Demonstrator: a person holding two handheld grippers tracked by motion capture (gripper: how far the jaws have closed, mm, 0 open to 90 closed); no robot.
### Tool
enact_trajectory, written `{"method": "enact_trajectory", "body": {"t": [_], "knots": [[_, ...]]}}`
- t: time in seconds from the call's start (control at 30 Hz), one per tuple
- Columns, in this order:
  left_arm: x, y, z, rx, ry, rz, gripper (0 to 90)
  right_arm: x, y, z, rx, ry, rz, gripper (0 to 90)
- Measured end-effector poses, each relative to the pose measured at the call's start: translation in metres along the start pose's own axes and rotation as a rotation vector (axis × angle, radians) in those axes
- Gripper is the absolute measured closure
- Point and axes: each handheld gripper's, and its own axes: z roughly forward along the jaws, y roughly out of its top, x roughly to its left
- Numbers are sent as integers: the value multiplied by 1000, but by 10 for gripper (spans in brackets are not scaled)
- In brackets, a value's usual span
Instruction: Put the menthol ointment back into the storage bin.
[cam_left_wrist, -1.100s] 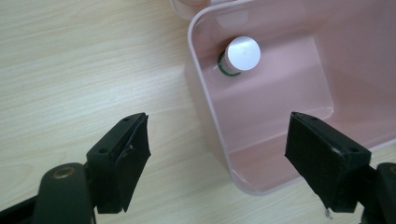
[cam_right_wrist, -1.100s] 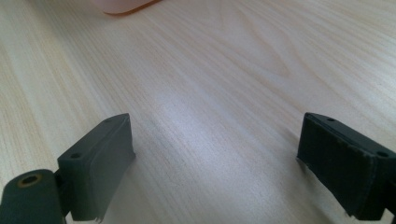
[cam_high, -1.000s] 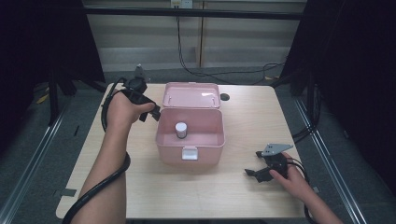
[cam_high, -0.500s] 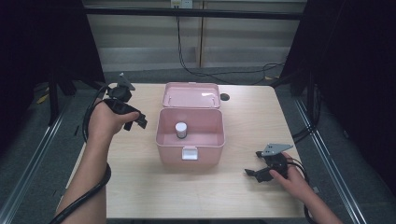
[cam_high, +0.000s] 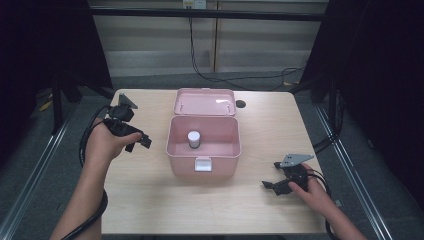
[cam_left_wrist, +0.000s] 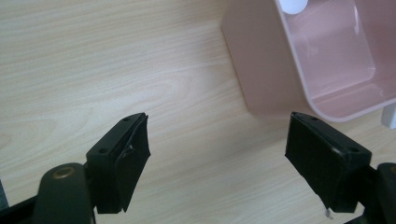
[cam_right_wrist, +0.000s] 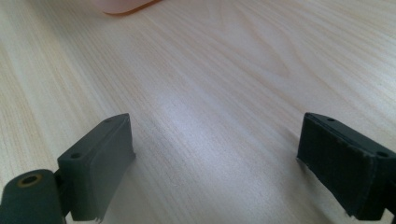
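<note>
The right tool (cam_high: 274, 186) rests released on the near right of the table (cam_high: 150, 210), jaws apart over bare wood. Farther in, the left tool (cam_high: 136, 140) hangs released and empty just left of the open pink box (cam_high: 204, 159). It is the nearer one, so the next move likely runs rightward from it. A white-capped jar (cam_high: 193, 138) stands upright inside the box, whose lid (cam_high: 205, 102) is tipped back. Beyond lie a pale wall and cables

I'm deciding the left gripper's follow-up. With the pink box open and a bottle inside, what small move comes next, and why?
Probably swing the left gripper up behind the pink plastic box's open lid to close it: the small white-capped bottle stands inside, and both grippers are open and empty.
</note>
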Motion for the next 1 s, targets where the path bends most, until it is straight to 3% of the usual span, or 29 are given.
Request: {"method": "enact_trajectory", "body": {"t": [0.33,0.7,1.0], "knots": [[7,-22,21,-8,-12,14,210,0,0,0,1,0,2,99],[14,-41,50,3,-39,-16,209,0,0,0,3,1,-1,99],[12,-54,76,1,-64,16,209,0,0,0,2,1,-2,99]]}}
